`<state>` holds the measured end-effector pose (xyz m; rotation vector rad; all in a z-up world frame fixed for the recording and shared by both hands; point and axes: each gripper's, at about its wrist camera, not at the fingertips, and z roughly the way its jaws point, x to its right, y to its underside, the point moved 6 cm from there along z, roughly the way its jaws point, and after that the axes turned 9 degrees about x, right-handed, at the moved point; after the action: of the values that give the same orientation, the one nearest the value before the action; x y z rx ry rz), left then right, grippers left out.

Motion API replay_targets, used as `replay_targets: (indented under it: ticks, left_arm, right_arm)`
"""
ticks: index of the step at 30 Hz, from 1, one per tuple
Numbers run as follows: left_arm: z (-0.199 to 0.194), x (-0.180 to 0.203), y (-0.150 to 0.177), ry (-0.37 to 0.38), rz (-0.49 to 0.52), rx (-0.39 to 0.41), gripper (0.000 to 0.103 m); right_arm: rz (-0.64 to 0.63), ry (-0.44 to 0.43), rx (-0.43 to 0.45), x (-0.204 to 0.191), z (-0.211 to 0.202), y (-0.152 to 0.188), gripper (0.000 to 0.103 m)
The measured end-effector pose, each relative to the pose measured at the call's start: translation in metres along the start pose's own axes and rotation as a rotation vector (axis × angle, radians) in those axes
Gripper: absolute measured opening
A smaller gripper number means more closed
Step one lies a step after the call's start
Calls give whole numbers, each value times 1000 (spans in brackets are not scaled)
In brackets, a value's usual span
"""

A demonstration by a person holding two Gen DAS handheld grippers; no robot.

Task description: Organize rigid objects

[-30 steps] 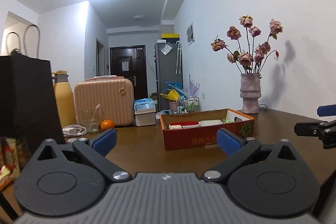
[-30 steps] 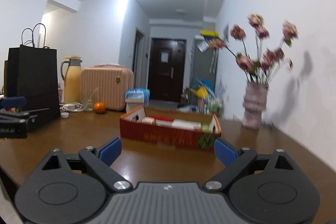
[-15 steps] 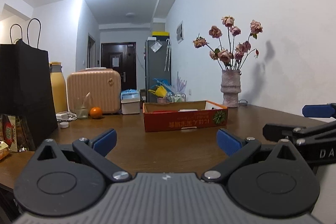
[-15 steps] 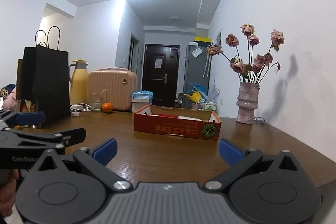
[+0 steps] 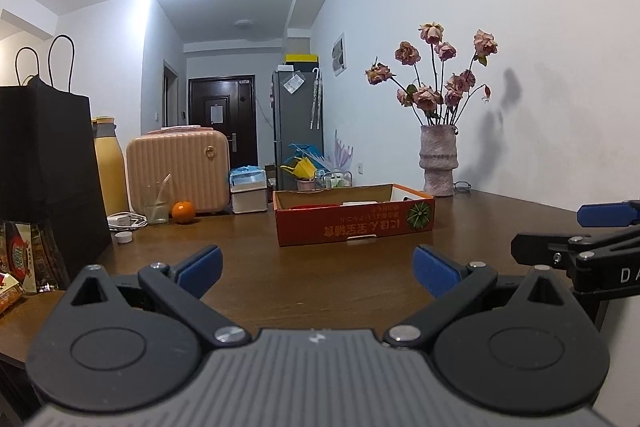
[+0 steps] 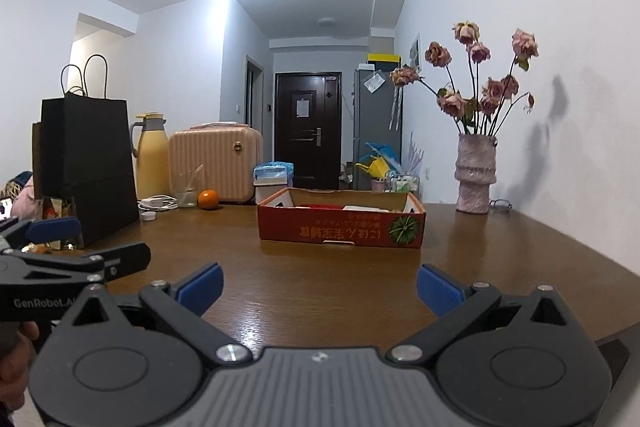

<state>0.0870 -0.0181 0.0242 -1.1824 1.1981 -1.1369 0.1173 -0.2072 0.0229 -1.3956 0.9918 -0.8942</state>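
- The contents of the shallow red cardboard box are mostly hidden behind its front wall; only red and white tops show.
- The tall yellow thermos jug is partly hidden by the black paper bag.
- The colourful snack packets are cut off by the left wrist view's edge.
- The box's printed lettering appears upside down and is too small to read.

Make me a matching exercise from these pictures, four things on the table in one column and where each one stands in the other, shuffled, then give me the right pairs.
1. orange
2. vase
3. red cardboard box
4. black paper bag

A. far left
B. against the right wall
C. middle of the table
D. beside the glass, before the pink case

Pairs: 1-D, 2-B, 3-C, 4-A
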Motion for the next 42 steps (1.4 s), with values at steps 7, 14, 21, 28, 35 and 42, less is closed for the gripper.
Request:
replay_targets:
  ticks: [7,14,21,28,35,42]
  left_arm:
    - [1,0,0,-7,1,0,103]
    - [1,2,2,-1,13,-6,103]
    - [1,2,2,-5,14,-1,103]
    - [1,4,3,5,21,-8,103]
    - [0,4,2,4,22,-4,103]
    - [0,5,2,7,24,-5,103]
  right_arm:
    - [1,38,11,4,-2,1,103]
    - [7,42,7,6,-1,3,103]
    - [9,49,6,8,-1,3,103]
    - [7,51,5,8,-2,3,103]
    - [9,52,6,9,-3,3,103]
    - [11,56,2,10,-2,4,103]
